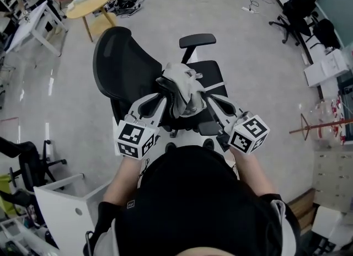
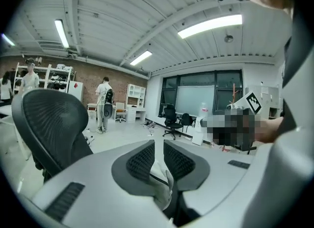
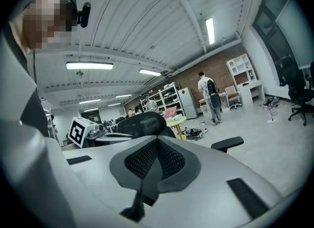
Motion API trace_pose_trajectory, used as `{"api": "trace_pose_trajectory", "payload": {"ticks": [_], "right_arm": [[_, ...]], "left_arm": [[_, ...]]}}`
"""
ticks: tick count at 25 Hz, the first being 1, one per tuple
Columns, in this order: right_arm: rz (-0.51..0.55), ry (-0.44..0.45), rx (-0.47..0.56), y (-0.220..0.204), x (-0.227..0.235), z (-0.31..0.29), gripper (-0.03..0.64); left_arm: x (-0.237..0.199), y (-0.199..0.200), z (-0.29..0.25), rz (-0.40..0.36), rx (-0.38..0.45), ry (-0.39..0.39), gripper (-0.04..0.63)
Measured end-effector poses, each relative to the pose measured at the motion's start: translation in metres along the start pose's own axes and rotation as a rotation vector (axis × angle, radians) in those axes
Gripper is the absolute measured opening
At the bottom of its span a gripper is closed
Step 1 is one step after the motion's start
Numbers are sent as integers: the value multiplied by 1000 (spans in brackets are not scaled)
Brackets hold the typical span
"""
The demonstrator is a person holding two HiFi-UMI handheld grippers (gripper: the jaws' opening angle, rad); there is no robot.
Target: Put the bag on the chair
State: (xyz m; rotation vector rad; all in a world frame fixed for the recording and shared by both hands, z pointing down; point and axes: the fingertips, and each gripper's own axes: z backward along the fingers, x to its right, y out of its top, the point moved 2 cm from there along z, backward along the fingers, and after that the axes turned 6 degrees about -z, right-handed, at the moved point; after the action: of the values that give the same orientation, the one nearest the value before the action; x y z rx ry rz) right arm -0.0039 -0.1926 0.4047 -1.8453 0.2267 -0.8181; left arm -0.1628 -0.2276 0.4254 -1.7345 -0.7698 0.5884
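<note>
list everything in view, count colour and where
bag: one, grey-white, held over the chair seat
chair: one, black mesh, centre
round table: one, yellow, top left
other chairs: at least two, black, top right
coat stand: one, reddish, right
cabinet: one, white, bottom left
bystanders: several, far back near the shelves
left gripper: one, white, shut on the bag's pale fabric
right gripper: one, white, shut on a dark strap of the bag

Nothing readable — left cube (image 1: pixel 134 139) and right cube (image 1: pixel 249 133) carry only coded squares
</note>
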Motion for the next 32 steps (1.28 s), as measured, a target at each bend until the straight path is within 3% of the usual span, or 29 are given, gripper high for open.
{"api": "trace_pose_trajectory", "payload": {"ticks": [4, 9, 13, 16, 23, 32], "right_arm": [[82, 33, 16, 22, 11, 6, 29], [177, 48, 36, 51, 34, 29, 29], [135, 157, 85, 74, 49, 51, 29], [133, 174, 108, 84, 66, 69, 29], [371, 155, 101, 104, 78, 87, 29], [317, 223, 228, 123, 73, 98, 29]], "left_arm": [[5, 23, -1, -37, 23, 41, 64], [21, 43, -18, -12, 45, 104, 57], [42, 59, -31, 1, 56, 142, 55], [61, 67, -40, 12, 55, 173, 54], [74, 90, -50, 16, 56, 270, 51], [105, 128, -45, 2, 231, 206, 43]]}}
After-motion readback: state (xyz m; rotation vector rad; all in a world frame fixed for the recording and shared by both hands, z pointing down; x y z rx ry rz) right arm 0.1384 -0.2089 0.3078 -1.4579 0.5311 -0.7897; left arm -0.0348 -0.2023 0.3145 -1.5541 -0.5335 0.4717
